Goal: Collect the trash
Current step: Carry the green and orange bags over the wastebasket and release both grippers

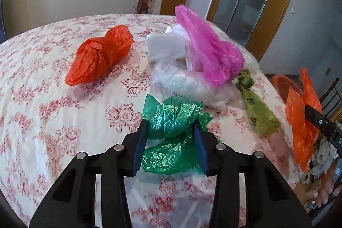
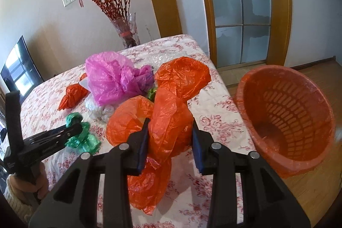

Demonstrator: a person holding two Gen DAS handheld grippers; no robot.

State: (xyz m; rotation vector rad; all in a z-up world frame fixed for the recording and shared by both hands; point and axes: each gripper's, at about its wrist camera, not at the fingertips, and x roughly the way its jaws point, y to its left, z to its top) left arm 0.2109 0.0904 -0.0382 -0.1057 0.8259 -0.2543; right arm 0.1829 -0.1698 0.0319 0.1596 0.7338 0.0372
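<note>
Left gripper (image 1: 171,138) pads clamp crinkled green plastic bag (image 1: 173,121) on floral tablecloth (image 1: 42,99). Right gripper (image 2: 171,142) pinches glossy, puffy orange plastic bag (image 2: 168,123) above table edge; slotted orange basket (image 2: 286,116) beside.

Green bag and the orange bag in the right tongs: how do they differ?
The green bag is dark green and compact, low on the tablecloth between the left tongs. The orange bag is larger, billowy, clamped in the right tongs. Both are thin crumpled plastic.
</note>
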